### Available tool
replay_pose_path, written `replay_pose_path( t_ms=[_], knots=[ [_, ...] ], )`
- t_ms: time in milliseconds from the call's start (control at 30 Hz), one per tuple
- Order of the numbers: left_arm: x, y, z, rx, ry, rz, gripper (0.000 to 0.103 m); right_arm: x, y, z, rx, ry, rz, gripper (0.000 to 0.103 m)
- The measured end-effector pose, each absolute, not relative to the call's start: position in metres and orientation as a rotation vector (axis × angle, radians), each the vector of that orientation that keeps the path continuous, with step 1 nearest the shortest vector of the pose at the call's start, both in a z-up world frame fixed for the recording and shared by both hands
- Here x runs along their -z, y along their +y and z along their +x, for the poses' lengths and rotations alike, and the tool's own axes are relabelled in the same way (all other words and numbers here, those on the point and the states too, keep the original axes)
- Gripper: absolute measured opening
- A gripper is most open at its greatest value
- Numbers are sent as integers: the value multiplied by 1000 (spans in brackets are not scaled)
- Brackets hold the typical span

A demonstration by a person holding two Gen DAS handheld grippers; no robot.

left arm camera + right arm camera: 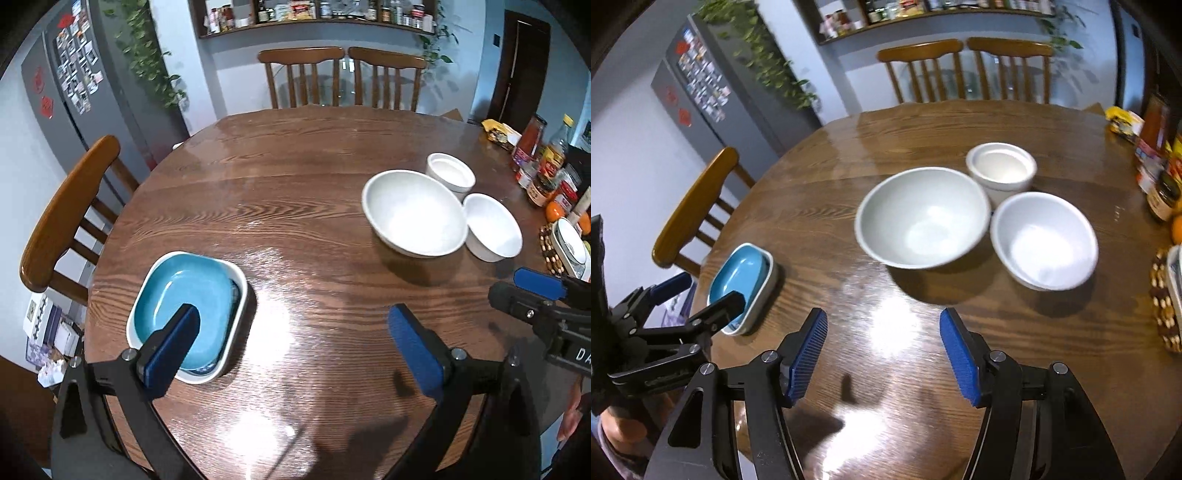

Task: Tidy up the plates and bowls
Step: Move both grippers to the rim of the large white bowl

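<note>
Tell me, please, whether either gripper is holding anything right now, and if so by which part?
Nothing is held. The left gripper and right gripper both stand open over the bare table, with nothing between their pads.

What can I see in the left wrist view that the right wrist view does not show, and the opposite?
Only the left wrist view: the whole blue plate in its white dish, seen from above, and a white box on the floor.
Only the right wrist view: the left gripper seen from the side, open.
Both: the table, the three white bowls, the big bowl among them, and the right gripper, open and empty.
</note>
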State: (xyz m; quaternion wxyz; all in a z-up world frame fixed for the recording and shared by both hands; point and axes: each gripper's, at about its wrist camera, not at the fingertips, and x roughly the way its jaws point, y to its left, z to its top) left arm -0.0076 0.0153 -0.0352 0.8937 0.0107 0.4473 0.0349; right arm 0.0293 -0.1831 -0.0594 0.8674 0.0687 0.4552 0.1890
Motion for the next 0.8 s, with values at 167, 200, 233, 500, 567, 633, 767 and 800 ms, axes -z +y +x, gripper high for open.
replay_pose_path(
  t_ms=[167, 200, 233, 500, 567, 633, 767, 800],
  knots=[
    [32, -6, -3, -42, 927, 34, 102, 60, -214, 26, -349, 947, 184, 64],
    [31, -9, -1, -36, 927, 34, 102, 60, -219, 26, -339, 945, 189, 64],
    [30, -13, 0, -30, 926, 36, 102, 60, -224, 25, -329, 942, 195, 64],
    [26, -34, 22, -7, 905, 43, 102, 60, -263, 24, -256, 931, 251, 64],
    [29, -37, 35, -16, 905, 39, 102, 59, -271, 24, -240, 926, 263, 64],
    [35, -37, 47, -34, 908, 35, 102, 60, -276, 25, -232, 924, 270, 64],
    [55, -33, 77, -56, 968, 3, 101, 64, -279, 28, -226, 932, 276, 64],
    [61, -32, 84, -56, 990, -12, 101, 65, -281, 29, -226, 935, 277, 64]
  ],
)
